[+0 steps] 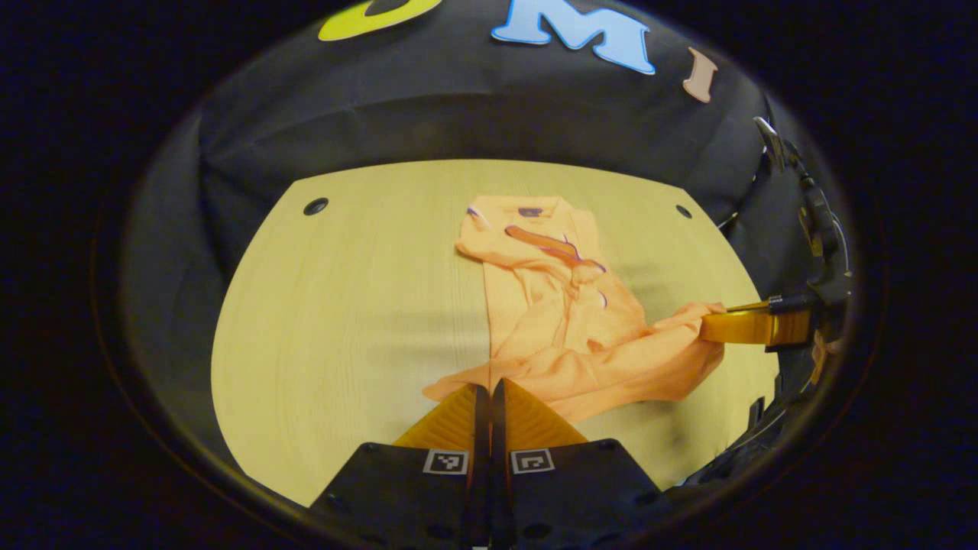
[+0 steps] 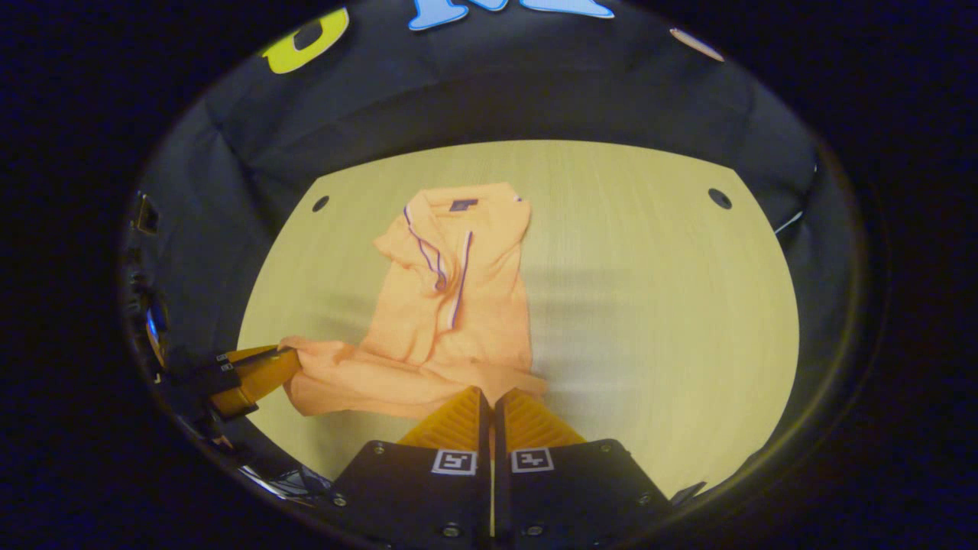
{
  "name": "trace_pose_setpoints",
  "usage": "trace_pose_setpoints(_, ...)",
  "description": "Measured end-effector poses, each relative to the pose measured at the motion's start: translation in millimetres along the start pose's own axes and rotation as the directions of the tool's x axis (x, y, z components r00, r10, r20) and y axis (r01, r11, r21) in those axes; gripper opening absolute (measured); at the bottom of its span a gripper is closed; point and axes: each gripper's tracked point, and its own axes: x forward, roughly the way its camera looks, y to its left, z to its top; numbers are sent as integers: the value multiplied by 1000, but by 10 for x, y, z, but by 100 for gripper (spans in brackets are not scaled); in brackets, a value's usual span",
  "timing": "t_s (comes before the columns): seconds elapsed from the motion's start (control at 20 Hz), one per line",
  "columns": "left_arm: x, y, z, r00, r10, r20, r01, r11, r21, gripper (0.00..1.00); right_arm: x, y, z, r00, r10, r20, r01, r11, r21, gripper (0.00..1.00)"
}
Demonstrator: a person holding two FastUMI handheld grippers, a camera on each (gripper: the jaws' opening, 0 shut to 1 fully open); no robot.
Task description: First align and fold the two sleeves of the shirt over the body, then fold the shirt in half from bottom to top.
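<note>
shirt [image 2: 451, 305]: light orange, with thin purple and white stripes along the collar and placket
table [image 2: 657, 305]: pale yellow wood with fine grain, dark round holes near corners

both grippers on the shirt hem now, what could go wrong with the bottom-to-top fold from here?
1. The left gripper and right gripper each pinch only a thin edge of the orange shirt's hem; fabric could slip out mid-lift.
2. The hem between them is bunched, so the fold may land creased.
3. The folded sleeves lie loose on the body and could shift as the wooden table drags the cloth.
</note>
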Motion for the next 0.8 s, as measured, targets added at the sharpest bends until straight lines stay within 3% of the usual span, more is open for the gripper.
trace_pose_setpoints(0.35,436,156,1123,992,7,123,-5,1000,-17,6,89,-31,1118,990,-15,142,12,1000,25,2)
trace_pose_setpoints(0.8,1211,197,2010,978,-4,208,1,1000,16,6,659,-279,1908,968,-61,245,29,991,134,2)
